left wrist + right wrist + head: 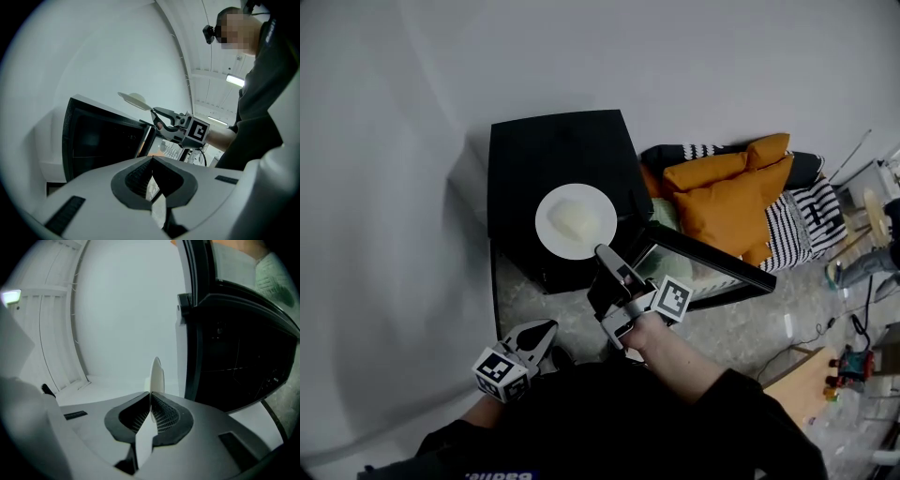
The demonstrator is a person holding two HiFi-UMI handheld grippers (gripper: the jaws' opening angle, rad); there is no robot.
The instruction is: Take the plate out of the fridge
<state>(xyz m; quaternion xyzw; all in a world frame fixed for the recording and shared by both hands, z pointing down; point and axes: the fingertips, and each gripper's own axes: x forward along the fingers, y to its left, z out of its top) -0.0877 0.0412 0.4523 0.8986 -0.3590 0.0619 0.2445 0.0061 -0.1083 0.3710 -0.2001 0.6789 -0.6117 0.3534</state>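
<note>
Head view, looking steeply down: a small black fridge [553, 159] stands against a white wall [694, 56], its glass door [712, 253] swung open toward the right. The right gripper [602, 251], carried on the person's right hand [649, 333], holds a round white plate [576, 220] by its near rim. The plate is outside the fridge and lies, in this view, over the front edge of the fridge top. A pale piece of food [572, 217] rests at its centre. The left gripper [546, 328] hangs low at the left, in front of the fridge's front left corner and well apart from the plate. Orange cushions [727, 192] and a black-and-white striped cloth [806, 220] lie beyond the open door, on a speckled floor [741, 328]. Left gripper view: the left gripper [152, 160] has its jaws pressed together with nothing between them. Past them the plate [132, 98] is seen from the side, level and raised clear above the top of the fridge [103, 140], clamped at its rim by the right gripper [153, 110]. Right gripper view: the right gripper [151, 397] has its ribbed pads closed on the rim of the plate [157, 376], which appears edge-on, with the dark fridge [234, 362] to the right.
</note>
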